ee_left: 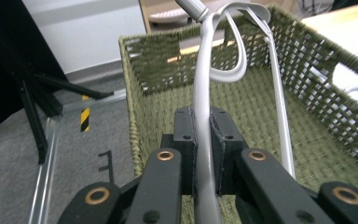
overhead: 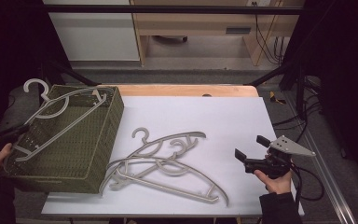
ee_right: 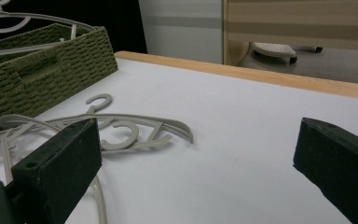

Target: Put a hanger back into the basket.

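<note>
**One hanger over the basket, the rest waiting on the worktop**

The left gripper (ee_left: 201,154) has its fingers clamped on the bar of a grey hanger (overhead: 58,114), which lies across the top of the woven basket (overhead: 88,161), probably to be dropped inside. The right gripper (overhead: 251,154) hovers with fingers wide apart and empty, near the pile of hangers (overhead: 168,168) on the white worktop (overhead: 223,116), likely ready for the next. The pile overlaps, so its count is unclear; the basket's bottom is partly hidden.
</note>
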A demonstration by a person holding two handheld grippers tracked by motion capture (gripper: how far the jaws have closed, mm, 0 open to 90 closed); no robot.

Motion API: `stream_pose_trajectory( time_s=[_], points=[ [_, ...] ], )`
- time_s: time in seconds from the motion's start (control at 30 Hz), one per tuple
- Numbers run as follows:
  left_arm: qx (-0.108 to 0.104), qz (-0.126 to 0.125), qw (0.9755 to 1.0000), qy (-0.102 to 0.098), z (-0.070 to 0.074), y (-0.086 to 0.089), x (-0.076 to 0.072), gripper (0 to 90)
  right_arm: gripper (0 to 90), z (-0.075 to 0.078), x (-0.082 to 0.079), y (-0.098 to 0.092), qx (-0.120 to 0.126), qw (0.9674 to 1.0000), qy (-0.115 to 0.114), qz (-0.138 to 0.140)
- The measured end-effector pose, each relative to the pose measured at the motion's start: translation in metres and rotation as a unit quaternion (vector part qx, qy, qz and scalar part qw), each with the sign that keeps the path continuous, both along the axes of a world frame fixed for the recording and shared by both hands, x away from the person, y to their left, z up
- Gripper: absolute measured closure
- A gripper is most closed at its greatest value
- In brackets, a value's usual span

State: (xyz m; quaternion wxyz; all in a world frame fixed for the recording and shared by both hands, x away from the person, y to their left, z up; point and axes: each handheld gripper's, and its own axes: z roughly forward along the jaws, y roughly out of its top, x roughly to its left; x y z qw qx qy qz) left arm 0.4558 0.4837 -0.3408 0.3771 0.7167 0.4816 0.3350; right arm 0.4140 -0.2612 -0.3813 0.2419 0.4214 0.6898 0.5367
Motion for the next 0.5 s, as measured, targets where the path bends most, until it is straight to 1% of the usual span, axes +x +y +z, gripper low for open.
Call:
stream_pose_trajectory(
  time_s=[0.07, 0.13, 0.17, 0.23, 0.3, 0.4, 0.5],
  points=[
    [-0.001, -0.007, 1.0, 0.0, -0.004, -0.003, 0.002, 82.3, 1.1, 0.0, 0.0, 0.0, 0.0, 1.0, 0.0, -0.001],
    [0.004, -0.005, 1.0, 0.004, -0.006, -0.005, 0.004, 82.3, 1.1, 0.0, 0.0, 0.0, 0.001, 1.0, 0.0, 0.0],
    [-0.005, -0.001, 1.0, 0.005, -0.008, -0.004, 0.004, 82.4, 1.1, 0.0, 0.0, 0.0, 0.0, 1.0, 0.001, 0.0],
    [-0.003, -0.001, 1.0, 0.006, -0.008, -0.003, 0.004, 82.3, 1.1, 0.0, 0.0, 0.001, 0.001, 1.0, 0.002, 0.001],
    [0.004, 0.002, 0.9999, 0.013, -0.012, -0.005, 0.005, 82.3, 1.2, 0.0, 0.0, 0.001, 0.0, 1.0, 0.002, 0.001],
    [0.0, 0.008, 0.9998, 0.016, -0.017, -0.003, 0.006, 82.3, 1.2, -0.001, 0.001, 0.002, -0.002, 1.0, 0.001, 0.001],
    [0.019, 0.011, 0.9993, 0.03, -0.022, -0.004, 0.008, 82.2, 1.2, -0.001, 0.0, 0.002, 0.0, 1.0, 0.002, 0.002]
  ],
)
